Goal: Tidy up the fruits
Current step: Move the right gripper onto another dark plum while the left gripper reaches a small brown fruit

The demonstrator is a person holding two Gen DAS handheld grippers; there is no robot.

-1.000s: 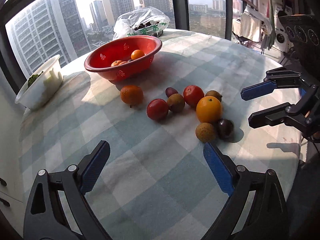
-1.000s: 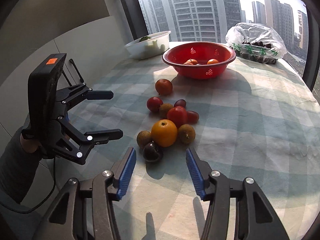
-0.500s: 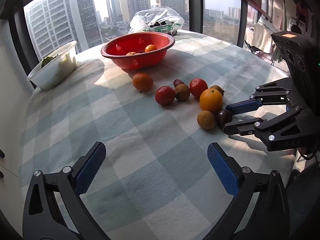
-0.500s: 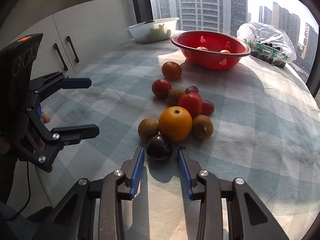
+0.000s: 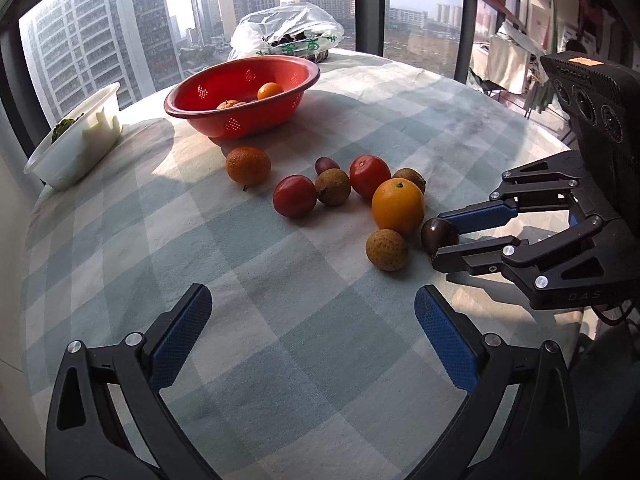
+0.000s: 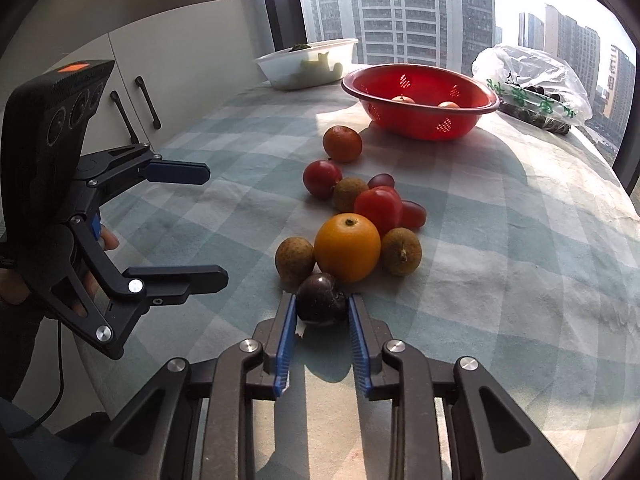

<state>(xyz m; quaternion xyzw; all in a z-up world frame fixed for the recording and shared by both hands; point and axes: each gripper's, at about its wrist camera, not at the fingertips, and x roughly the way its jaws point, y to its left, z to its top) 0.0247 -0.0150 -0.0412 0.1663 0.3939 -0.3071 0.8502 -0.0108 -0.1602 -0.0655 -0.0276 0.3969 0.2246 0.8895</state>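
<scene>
The right hand-held gripper [image 6: 322, 312] has just been closing and is clamped on the dark plum [image 6: 321, 299] at the near edge of the fruit pile, on the tabletop [image 6: 500, 240]; it should be lifted straight, clear of the orange [image 6: 347, 248], toward the red bowl [image 6: 420, 98]; the left hand-held gripper [image 5: 312, 326] is held wide, empty

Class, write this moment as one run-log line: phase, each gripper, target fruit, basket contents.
phase: grasping | right gripper: jaws just closed on dark plum | left gripper: open, empty | red basket: two orange fruits visible
</scene>
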